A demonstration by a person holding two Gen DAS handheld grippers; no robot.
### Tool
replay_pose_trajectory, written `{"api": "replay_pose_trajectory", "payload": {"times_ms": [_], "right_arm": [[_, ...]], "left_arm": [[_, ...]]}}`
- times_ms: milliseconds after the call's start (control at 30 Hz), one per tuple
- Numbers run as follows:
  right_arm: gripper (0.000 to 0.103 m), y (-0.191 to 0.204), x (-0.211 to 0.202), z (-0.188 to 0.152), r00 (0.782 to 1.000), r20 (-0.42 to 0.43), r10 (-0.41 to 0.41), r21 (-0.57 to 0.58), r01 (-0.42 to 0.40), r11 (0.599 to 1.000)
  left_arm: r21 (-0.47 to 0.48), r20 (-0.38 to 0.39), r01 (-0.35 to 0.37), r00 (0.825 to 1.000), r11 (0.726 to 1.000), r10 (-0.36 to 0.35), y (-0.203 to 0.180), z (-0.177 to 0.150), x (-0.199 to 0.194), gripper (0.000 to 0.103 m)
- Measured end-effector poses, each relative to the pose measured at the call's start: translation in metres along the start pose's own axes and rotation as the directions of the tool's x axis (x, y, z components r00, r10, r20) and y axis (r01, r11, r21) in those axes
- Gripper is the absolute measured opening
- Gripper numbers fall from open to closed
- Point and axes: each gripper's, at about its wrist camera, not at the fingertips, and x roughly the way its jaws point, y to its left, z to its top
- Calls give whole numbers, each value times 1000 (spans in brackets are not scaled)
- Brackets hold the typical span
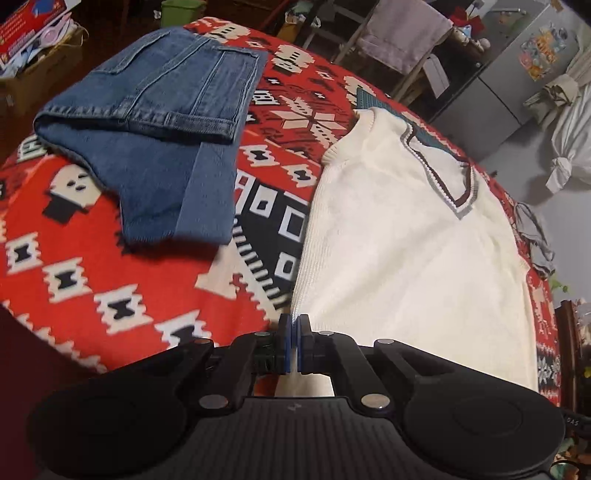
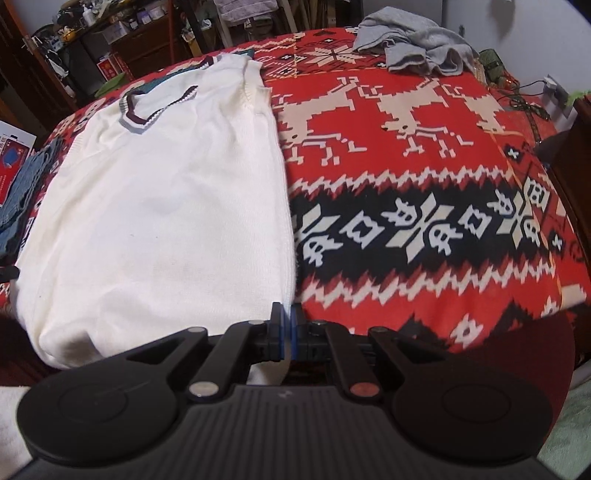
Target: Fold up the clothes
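Note:
A cream knitted vest [image 1: 406, 258] with a striped V-neck lies flat on the red patterned blanket [image 1: 74, 258]. My left gripper [image 1: 294, 341] is shut at the vest's near left hem corner, with white cloth showing under its fingers. In the right wrist view the same vest [image 2: 159, 206] fills the left half. There my right gripper [image 2: 287, 332] is shut at the near right hem corner, the vest's side edge running straight into its fingertips. Folded blue jeans [image 1: 147, 129] rest on the blanket to the left of the vest.
A crumpled grey garment [image 2: 413, 40] lies at the blanket's [image 2: 406, 166] far right corner. Cables and a plug [image 2: 532, 99] sit by the right edge. A cardboard box [image 1: 29, 55], a chair draped with a towel [image 1: 402, 33] and a metal cabinet [image 1: 517, 81] stand beyond the bed.

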Motion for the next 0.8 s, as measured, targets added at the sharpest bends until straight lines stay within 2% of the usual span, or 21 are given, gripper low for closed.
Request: {"api": "replay_pose_trajectory", "payload": {"times_ms": [100,200,300,433,600,800], "right_arm": [[12,-2,-6,7,1000,11,-5,22,5,1000],[14,-2,-12,23,999,41,2,24,-3,1000],[17,1,-11,43,997,71,1,9,-1,1000],[19,6,0,71,994,111,4,-1,-4,1000],[20,8,26,108,990,140,21,42,-27,999],[20,15,48,134,990,141,30,55,-38,998]], "left_arm": [[2,15,9,1000,1000,-9,-2,5,-3,5],[23,44,2,999,1000,-3,-8,19,-6,5],[37,67,7,998,999,-9,-13,39,-2,12],[46,95,12,995,999,-16,-17,71,17,20],[-5,95,48,994,999,-48,-10,106,49,21],[35,65,34,997,999,-36,-12,118,77,21]]}}
